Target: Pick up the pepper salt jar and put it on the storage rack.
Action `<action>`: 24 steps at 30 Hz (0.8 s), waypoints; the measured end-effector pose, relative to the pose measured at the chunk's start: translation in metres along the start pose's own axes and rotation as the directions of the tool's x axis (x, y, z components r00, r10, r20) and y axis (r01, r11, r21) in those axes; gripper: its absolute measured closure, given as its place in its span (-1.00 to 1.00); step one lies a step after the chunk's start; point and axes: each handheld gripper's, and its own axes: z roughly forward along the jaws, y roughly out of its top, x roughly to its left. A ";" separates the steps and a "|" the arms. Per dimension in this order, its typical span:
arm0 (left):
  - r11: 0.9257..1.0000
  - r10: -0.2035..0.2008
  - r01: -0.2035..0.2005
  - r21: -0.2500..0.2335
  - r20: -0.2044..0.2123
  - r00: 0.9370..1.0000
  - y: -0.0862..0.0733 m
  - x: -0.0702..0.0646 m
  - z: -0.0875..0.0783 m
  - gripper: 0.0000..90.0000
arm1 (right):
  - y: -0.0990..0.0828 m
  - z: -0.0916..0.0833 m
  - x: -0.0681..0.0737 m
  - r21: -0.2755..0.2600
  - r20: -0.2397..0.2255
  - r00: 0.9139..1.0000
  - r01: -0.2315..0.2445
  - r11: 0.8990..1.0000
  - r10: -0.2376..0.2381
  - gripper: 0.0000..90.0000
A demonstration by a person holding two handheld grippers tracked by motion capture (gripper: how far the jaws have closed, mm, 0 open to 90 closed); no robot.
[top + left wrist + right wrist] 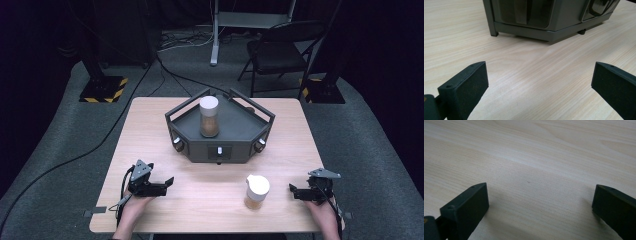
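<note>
Jar [257, 192], white lid, brown contents, upright

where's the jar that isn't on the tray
In the high view the loose jar stands upright on the table's near right part, in front of the grey tray and just left of the right gripper, apart from it.
</note>
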 end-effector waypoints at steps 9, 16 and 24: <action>0.998 0.005 -0.003 0.068 -0.033 0.999 -0.002 0.003 0.004 -0.99 | 0.000 0.000 0.000 0.000 0.001 1.000 -0.001 1.000 0.001 -1.00; 0.995 -0.009 0.011 0.094 -0.025 1.000 -0.001 0.006 0.007 -0.99 | 0.000 0.000 0.000 0.000 0.002 1.000 -0.003 1.000 0.003 -1.00; 0.984 -0.001 0.008 0.179 -0.038 0.999 0.013 0.003 0.016 -0.98 | 0.000 0.000 0.001 0.000 0.003 1.000 -0.003 1.000 0.003 -1.00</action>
